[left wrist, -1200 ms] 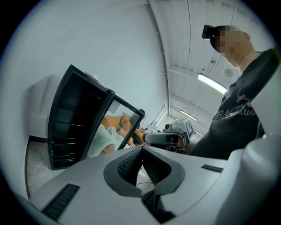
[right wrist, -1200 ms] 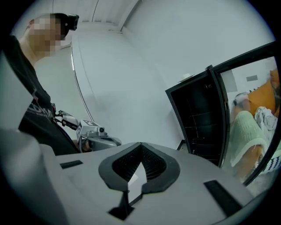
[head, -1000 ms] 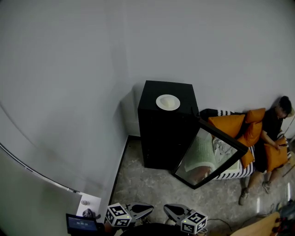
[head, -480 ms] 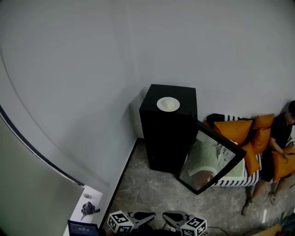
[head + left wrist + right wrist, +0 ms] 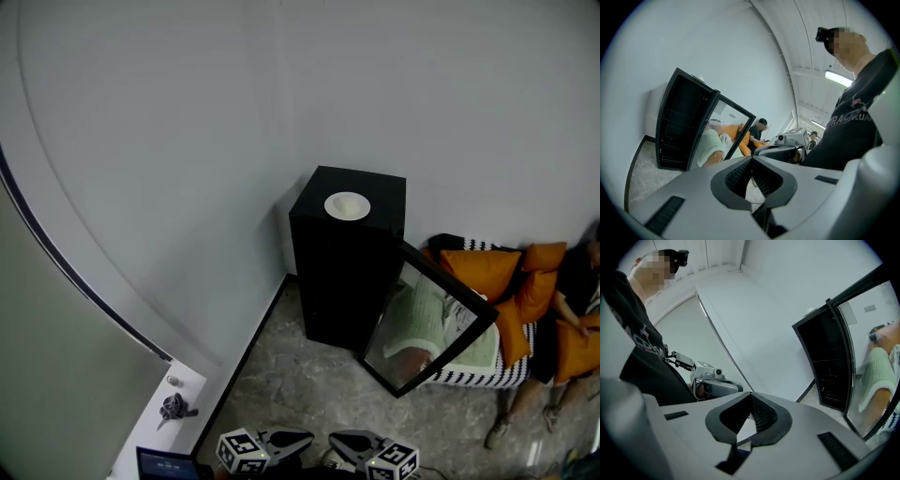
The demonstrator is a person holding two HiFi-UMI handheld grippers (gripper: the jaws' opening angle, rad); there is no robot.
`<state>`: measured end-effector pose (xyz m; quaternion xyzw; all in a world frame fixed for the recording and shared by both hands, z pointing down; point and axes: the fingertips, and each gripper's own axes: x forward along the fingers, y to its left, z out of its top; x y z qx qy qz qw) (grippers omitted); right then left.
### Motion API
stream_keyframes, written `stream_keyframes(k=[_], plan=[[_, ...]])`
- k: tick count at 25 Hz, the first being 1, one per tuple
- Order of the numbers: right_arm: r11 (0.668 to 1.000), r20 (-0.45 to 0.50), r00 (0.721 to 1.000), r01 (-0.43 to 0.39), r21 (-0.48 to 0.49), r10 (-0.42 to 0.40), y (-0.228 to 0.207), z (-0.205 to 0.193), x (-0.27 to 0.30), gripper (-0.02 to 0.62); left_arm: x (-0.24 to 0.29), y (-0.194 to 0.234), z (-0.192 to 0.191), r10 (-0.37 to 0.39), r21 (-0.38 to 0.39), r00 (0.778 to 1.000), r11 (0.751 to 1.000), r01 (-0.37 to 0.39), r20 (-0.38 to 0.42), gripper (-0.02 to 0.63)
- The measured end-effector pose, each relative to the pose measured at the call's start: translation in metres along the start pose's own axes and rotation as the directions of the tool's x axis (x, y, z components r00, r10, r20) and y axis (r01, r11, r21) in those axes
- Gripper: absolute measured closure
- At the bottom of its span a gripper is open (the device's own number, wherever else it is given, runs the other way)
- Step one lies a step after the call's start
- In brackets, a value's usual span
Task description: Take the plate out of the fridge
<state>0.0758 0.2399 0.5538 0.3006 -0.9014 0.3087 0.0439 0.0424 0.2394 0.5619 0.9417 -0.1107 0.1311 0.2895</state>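
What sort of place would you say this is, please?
Likely a staged living-room corner indoors: a black fridge against bare white walls, a striped sofa with orange cushions, a stone-patterned floor.

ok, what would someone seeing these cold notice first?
A tall black fridge stands against the pale wall in the middle of the head view, with its reflective glass door swung open to the right. A round white plate sits on top of it, not inside. At the right a person sits among orange cushions, and the left gripper and right gripper are at the bottom edge, shut and empty.
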Motion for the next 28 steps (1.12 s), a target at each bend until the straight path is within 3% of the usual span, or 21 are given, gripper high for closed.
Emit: stream_keyframes(k=[15,28], plan=[[1.000,0.020,1.000,-0.002,-0.015,0.003,-0.003,0.003,-0.005,0.589,0.011,-0.009,0.022,-0.020,0.051,1.000,0.998,0.021,-0.019,0.607],[1.000,0.029,1.000,0.007,-0.018,-0.007,-0.010,0.006,-0.005,0.589,0.019,-0.005,0.023,-0.026,0.036,0.999,0.999,0.027,-0.021,0.607]])
